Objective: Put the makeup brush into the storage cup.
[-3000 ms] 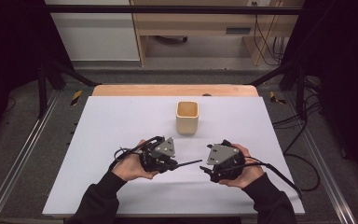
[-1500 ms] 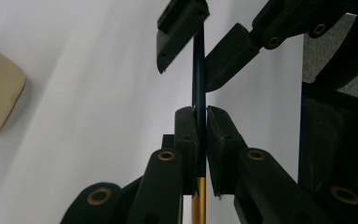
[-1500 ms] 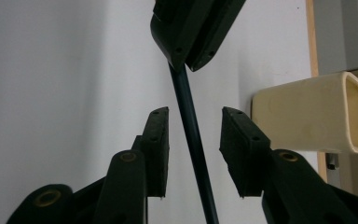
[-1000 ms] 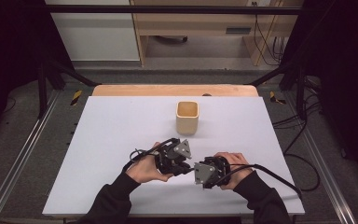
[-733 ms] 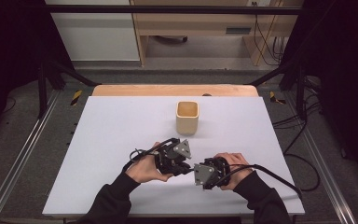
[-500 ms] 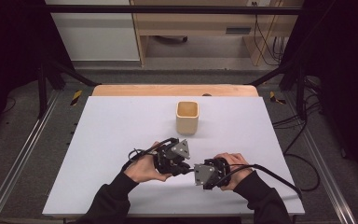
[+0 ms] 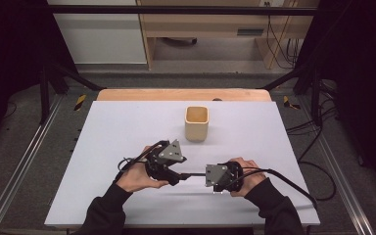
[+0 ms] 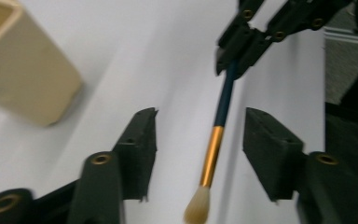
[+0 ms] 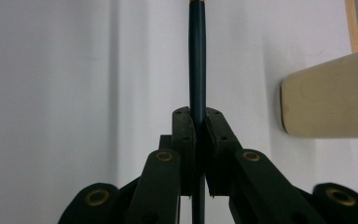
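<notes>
A paintbrush (image 8: 223, 100) with a dark blue handle, a gold ferrule and pale bristles hangs level just above the white table (image 7: 117, 127). My right gripper (image 9: 197, 116) is shut on its handle (image 9: 197, 70); the same gripper (image 8: 240, 44) appears farther off in the left gripper view. My left gripper (image 8: 200, 140) has just been opening. The ferrule lies between its black pads (image 8: 142, 140) and touches neither. In the high view the left gripper (image 7: 178, 175) and right gripper (image 7: 205, 175) face each other with the brush (image 7: 192, 175) between them.
A cream square cup (image 7: 197, 123) stands upright a little beyond the grippers, near the table's middle; it also shows as the cup (image 8: 21, 65) and the cup (image 9: 331, 100). A wooden strip (image 7: 181, 94) edges the far side. Cables trail from both grippers.
The left gripper's jaws have opened off the brush and the left hand has drawn back to the left. The right gripper has kept still, shut on the handle.
</notes>
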Available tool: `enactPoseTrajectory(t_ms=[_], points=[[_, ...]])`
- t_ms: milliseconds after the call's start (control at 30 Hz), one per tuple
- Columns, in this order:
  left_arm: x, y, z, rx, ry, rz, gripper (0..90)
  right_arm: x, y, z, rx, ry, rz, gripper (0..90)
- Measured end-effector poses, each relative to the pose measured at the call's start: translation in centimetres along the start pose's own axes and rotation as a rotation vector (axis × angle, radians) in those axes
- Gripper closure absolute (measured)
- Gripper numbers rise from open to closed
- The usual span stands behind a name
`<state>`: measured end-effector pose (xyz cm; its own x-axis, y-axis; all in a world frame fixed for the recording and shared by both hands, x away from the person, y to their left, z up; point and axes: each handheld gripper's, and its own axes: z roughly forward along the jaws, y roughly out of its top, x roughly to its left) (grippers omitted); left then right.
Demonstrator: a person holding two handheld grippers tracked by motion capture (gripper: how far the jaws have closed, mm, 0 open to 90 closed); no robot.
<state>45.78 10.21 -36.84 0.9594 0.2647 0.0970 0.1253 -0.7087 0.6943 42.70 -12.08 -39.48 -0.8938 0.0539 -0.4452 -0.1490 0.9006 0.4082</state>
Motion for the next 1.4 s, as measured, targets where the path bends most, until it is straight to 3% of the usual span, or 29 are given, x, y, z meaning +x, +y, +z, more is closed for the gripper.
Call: enactPoseTrajectory(t_ms=[67,100,167,233,267,333,367,433,633,833,867,967,1267,1400], points=[[0.2,-0.3,-0.3,-0.017,0.01,-0.012,37.5,-0.1,0.0,0.0,-0.004,0.01,0.016,84.6],[0.4,-0.8,-0.7,-0.058,0.031,-0.05,35.1,-0.3,-0.1,0.0,0.0,0.012,0.025,84.6],[0.5,-1.4,-1.0,-0.078,0.048,-0.074,32.6,-0.4,-0.3,0.0,-0.003,0.009,0.047,84.6],[0.7,-1.6,-1.2,-0.077,0.063,-0.073,30.7,-0.5,-0.5,0.0,-0.008,0.006,0.057,84.6],[0.7,-2.2,-1.4,-0.108,0.084,-0.109,27.1,-0.5,-0.8,0.2,-0.018,-0.007,0.095,84.6],[0.8,-2.5,-1.5,-0.116,0.099,-0.122,24.0,-0.5,-1.1,0.2,-0.023,-0.009,0.112,84.6],[1.0,-3.0,-1.7,-0.143,0.12,-0.158,22.3,-0.6,-1.6,0.2,-0.03,-0.013,0.148,84.6],[1.2,-3.4,-1.9,-0.165,0.135,-0.19,19.5,-0.6,-2.0,0.2,-0.043,-0.012,0.181,84.6],[1.3,-4.7,-1.8,-0.202,0.177,-0.25,16.3,-0.4,-3.4,0.0,-0.096,-0.046,0.293,84.6],[1.4,-5.6,-1.3,-0.233,0.226,-0.314,13.4,-0.2,-4.6,-0.2,-0.195,-0.087,0.447,84.6],[1.4,-5.6,-1.3,-0.233,0.226,-0.314,13.0,-0.2,-4.6,-0.2,-0.195,-0.087,0.447,84.6],[1.2,-6.0,-0.9,-0.269,0.233,-0.351,13.0,-0.1,-5.2,-0.2,-0.277,-0.094,0.524,84.6],[0.5,-6.4,0.0,-0.377,0.257,-0.43,13.3,0.1,-5.4,-0.1,-0.342,-0.108,0.622,84.6],[0.2,-6.4,0.3,-0.398,0.276,-0.435,14.0,0.2,-5.3,0.1,-0.369,-0.115,0.658,84.6]])
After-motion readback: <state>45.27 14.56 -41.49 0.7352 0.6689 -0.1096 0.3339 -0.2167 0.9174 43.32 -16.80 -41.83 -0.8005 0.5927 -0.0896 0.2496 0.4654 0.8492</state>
